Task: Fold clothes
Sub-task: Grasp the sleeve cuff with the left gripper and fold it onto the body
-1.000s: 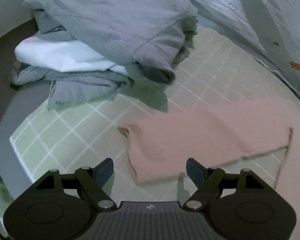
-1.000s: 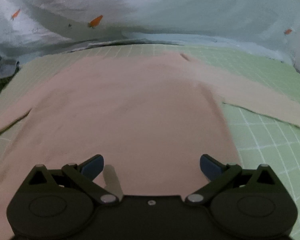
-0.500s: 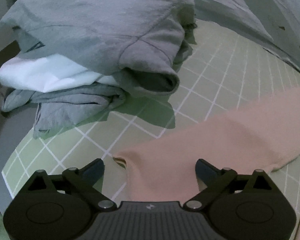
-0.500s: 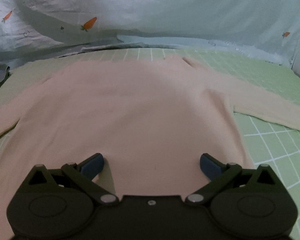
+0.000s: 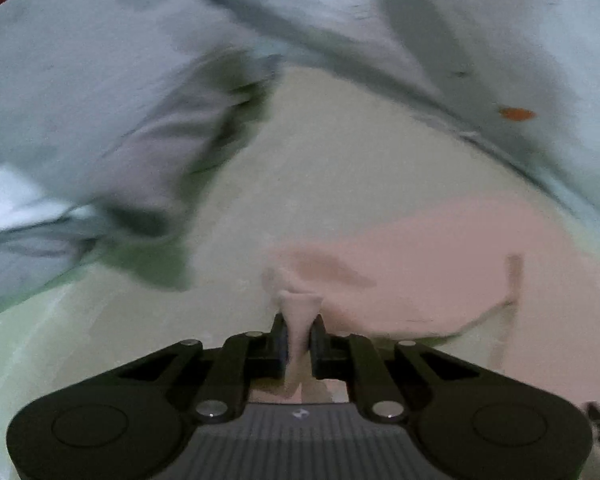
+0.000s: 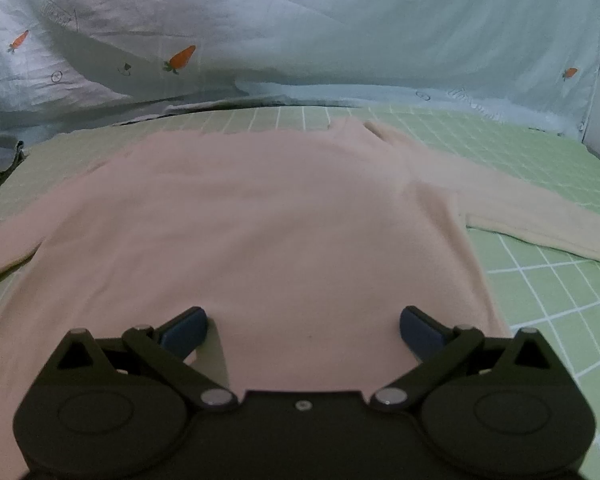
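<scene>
A pale pink long-sleeved top (image 6: 260, 220) lies flat on the green checked sheet (image 6: 540, 280), its sleeves spread to both sides. My left gripper (image 5: 299, 330) is shut on the cuff of the pink sleeve (image 5: 420, 264), which is bunched between its fingers and lifted; this view is blurred. My right gripper (image 6: 302, 332) is open and empty, low over the hem area of the top's body.
A pile of grey and white clothes (image 5: 100, 128) sits to the left of the sleeve. A pale blue bedcover with carrot prints (image 6: 300, 32) rises behind the top. The green sheet runs on to the right.
My left gripper has shut on the end of the pink sleeve and moves fast with it. My right gripper stays open and has drawn back a little over the top.
</scene>
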Demonstrator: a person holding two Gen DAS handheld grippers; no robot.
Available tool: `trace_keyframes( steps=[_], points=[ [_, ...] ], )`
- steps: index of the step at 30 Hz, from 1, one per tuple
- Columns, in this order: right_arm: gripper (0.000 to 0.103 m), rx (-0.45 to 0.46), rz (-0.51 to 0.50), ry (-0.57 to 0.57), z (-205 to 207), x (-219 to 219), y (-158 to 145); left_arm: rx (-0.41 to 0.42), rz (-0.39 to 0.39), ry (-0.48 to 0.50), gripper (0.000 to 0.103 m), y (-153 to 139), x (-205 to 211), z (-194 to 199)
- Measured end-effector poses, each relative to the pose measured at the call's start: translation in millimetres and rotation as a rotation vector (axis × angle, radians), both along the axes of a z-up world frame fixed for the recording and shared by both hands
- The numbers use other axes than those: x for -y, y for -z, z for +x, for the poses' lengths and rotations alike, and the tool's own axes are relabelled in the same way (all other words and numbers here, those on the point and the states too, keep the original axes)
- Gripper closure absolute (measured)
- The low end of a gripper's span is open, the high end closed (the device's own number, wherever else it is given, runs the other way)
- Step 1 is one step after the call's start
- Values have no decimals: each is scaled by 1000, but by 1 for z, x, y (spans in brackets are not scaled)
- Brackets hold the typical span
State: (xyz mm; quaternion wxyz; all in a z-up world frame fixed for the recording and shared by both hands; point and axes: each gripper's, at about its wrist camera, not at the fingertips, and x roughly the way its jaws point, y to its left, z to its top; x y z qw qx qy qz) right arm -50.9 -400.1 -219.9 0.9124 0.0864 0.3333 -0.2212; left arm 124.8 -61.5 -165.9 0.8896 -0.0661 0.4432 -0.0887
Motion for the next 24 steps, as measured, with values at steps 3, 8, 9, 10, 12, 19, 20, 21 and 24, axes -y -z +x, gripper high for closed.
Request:
trace_keyframes(
  steps=[3,8,9,10,12,19,20,21,24],
  points=[
    [0,3,-1,1,0,-1,1,22,-102,90,92,-18,31,-3],
    [0,8,-3,0,0,0,2,81,-292,339,87,-50,91,-22],
    [0,8,-3,0,0,0,2,81,-302,371,73,-51,99,-25],
    [0,9,-4,0,0,0,2,81,-309,401,47,-52,107,-28],
    [0,12,-3,0,0,0,2,77,-238,417,22,-48,118,-33],
    [0,14,-5,1,-2,-2,3,-77,-13,313,21,-19,117,-32],
    [0,14,-6,2,-2,-2,3,-106,18,294,21,-13,115,-30],
    [0,13,-6,2,-2,-3,2,-134,26,278,21,-8,111,-29],
    [0,-2,-2,-1,0,-3,1,-214,37,237,21,5,100,-29]
  ],
)
